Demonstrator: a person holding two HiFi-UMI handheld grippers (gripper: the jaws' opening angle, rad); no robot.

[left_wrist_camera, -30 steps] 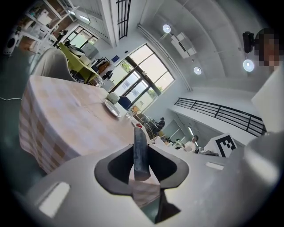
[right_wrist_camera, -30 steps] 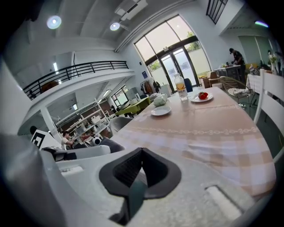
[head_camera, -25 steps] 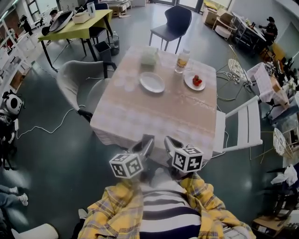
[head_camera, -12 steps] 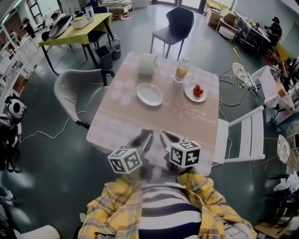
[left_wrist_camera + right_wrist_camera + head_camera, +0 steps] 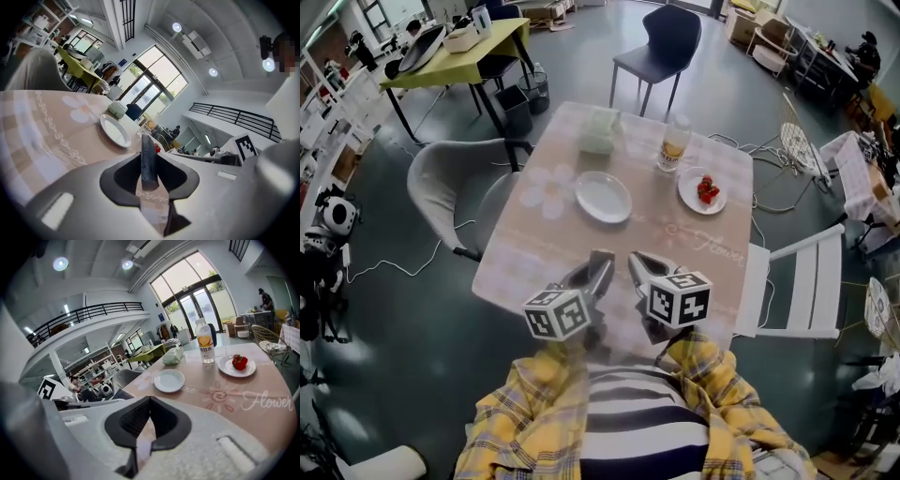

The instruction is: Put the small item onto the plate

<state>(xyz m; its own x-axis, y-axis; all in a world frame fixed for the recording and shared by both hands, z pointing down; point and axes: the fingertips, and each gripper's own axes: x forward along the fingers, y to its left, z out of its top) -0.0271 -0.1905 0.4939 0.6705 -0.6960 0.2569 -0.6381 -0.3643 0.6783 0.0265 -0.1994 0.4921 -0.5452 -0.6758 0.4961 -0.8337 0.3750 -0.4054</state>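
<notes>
Red strawberries (image 5: pixel 707 188) lie on a small white plate (image 5: pixel 689 190) at the table's far right, also in the right gripper view (image 5: pixel 239 361). An empty white plate (image 5: pixel 603 197) sits mid-table and shows in both gripper views (image 5: pixel 169 380) (image 5: pixel 115 131). My left gripper (image 5: pixel 602 259) and right gripper (image 5: pixel 636 261) hover side by side over the table's near edge, well short of both plates. Both pairs of jaws stand together, holding nothing (image 5: pixel 147 139) (image 5: pixel 149 399).
A bottle of orange drink (image 5: pixel 675 142) and a pale green tissue pack (image 5: pixel 599 129) stand at the table's far side. A grey chair (image 5: pixel 450 178) is at the left, a white chair (image 5: pixel 792 272) at the right, a dark chair (image 5: pixel 661 42) beyond.
The table has drawn closer in the head view, and both grippers now reach a little further over its near edge. Their jaws look the same.
</notes>
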